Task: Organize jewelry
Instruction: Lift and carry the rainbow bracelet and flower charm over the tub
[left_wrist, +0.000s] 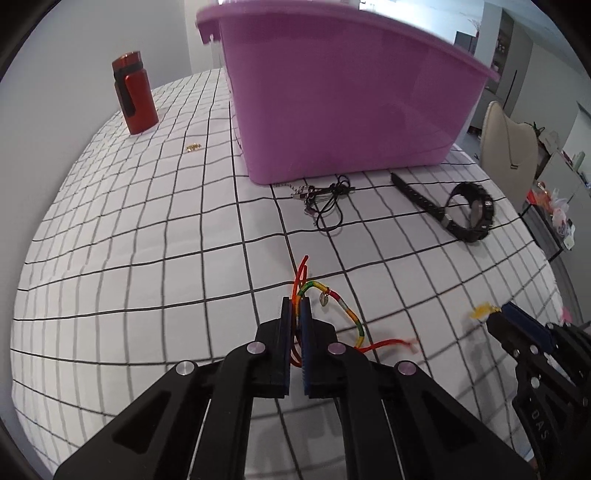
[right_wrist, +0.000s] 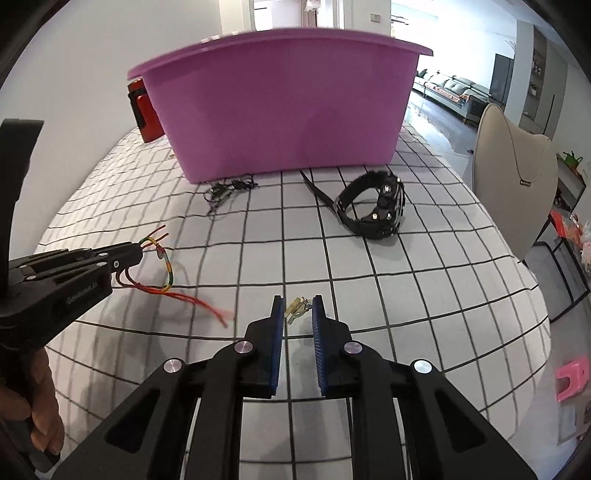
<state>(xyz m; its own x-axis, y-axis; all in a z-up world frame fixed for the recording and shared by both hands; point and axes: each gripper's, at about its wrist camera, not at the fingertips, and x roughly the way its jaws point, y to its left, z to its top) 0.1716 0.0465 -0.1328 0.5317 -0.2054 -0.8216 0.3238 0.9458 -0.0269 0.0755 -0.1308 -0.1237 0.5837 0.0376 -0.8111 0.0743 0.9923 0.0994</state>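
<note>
My left tool (left_wrist: 295, 301) pinches the woven bracelet (left_wrist: 341, 306); my right tool (right_wrist: 298, 301) stands parted around a small gold piece (right_wrist: 295, 309) on the checked tabletop (right_wrist: 424, 295).

Grid-patterned tablecloth (right_wrist: 406, 295), beige chair (right_wrist: 513, 177), grey sofa (right_wrist: 454, 92), white walls.

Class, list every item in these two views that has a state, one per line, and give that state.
Left tool: shut on the braided bracelet.
Braided bracelet: pinched at one end, the rest trailing toward the cloth.
Right tool: open, fingers either side of the gold clasp piece.
Gold clasp piece: not gripped.
Black watch: unbuckled, lying on its side.
Purple bin: upright, no lid.
Red bottle: upright, capped.
</note>
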